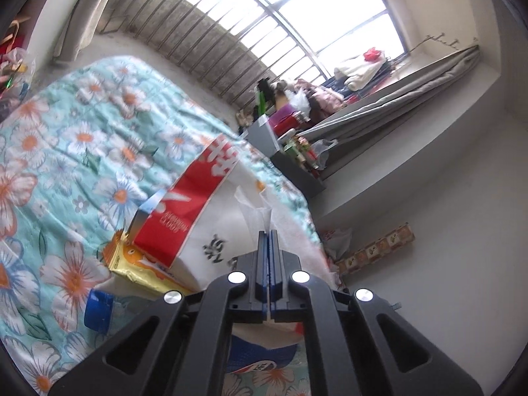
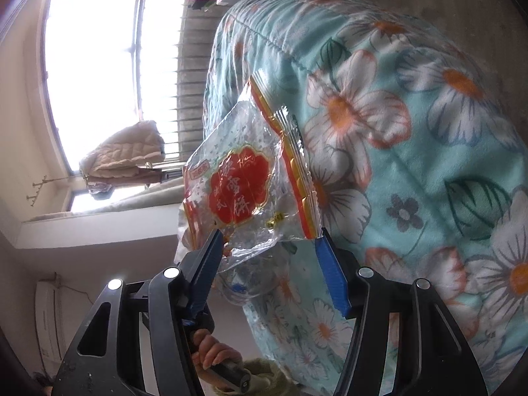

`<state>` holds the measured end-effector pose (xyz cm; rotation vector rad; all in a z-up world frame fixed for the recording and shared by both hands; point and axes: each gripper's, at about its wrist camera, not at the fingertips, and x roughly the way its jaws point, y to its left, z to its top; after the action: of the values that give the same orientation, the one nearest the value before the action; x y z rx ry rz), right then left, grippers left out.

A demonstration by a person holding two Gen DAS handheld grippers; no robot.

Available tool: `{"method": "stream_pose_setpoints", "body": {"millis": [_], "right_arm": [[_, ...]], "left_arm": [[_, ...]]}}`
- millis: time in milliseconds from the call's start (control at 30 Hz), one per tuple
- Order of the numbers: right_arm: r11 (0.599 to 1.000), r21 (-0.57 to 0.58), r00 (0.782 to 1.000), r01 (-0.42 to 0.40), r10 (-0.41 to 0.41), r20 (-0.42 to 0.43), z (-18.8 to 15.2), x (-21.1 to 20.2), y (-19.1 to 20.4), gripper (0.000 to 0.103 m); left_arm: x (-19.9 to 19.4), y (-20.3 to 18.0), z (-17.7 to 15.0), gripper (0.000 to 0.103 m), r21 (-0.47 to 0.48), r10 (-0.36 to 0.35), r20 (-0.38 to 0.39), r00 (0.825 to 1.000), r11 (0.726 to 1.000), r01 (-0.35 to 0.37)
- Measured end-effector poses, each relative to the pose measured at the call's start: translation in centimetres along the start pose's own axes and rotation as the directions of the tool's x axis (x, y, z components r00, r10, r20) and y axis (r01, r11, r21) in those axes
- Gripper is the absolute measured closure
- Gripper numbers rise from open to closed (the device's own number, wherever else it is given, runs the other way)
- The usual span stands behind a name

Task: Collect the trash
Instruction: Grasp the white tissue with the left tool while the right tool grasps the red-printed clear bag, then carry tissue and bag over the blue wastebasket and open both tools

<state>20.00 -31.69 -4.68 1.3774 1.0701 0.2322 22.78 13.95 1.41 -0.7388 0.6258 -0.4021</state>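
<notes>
While the left gripper (image 1: 269, 231) pinched the white bag's (image 1: 227, 227) rim to hold it up, the right gripper (image 2: 269, 236) stood spread around a clear snack wrapper (image 2: 244, 184) near the quilt's (image 2: 412, 171) edge.

Home bedroom: floral quilt (image 1: 82, 138), barred window (image 1: 297, 6).

The left gripper (image 1: 269, 232) has its blue pads pressed together, pinching a thin clear plastic edge above the floral quilt (image 1: 66, 151); the right gripper (image 2: 269, 236) stands wide, its blue fingers (image 2: 331, 280) splayed beside that quilt, nothing clamped. A bare hand (image 2: 211, 351) grips a dark handle below the right gripper.
</notes>
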Motion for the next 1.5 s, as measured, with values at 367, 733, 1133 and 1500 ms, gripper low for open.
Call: {"method": "stream_pose_setpoints", "body": {"millis": [367, 733, 1133, 1500], "right_arm": [[0.989, 0.134, 0.998, -0.061, 0.065, -0.024, -0.8, 0.8, -1.2, 0.045], [0.969, 0.223, 0.993, -0.106, 0.089, 0.082, -0.6, 1.3, -2.9, 0.064], [0.927, 0.211, 0.947, -0.31, 0.282, 0.151, -1.4, -1.8, -5.2, 0.098], [0.916, 0.057, 0.9, -0.396, 0.376, 0.221, -1.8, -8.1, -4.6, 0.098]], "left_arm": [[-3.7, -3.7, 0.3, 0.103, 0.188, -0.075, 0.155, 0.985, 0.981, 0.045], [-4.3, -4.3, -0.4, 0.103, 0.254, -0.088, 0.186, 0.979, 0.966, 0.039], [-4.4, -5.8, -0.3, 0.103, 0.314, -0.13, 0.201, 0.971, 0.947, 0.061], [-4.9, -12.1, 0.1, 0.103, 0.426, -0.267, 0.176, 0.947, 0.888, 0.172]]}}
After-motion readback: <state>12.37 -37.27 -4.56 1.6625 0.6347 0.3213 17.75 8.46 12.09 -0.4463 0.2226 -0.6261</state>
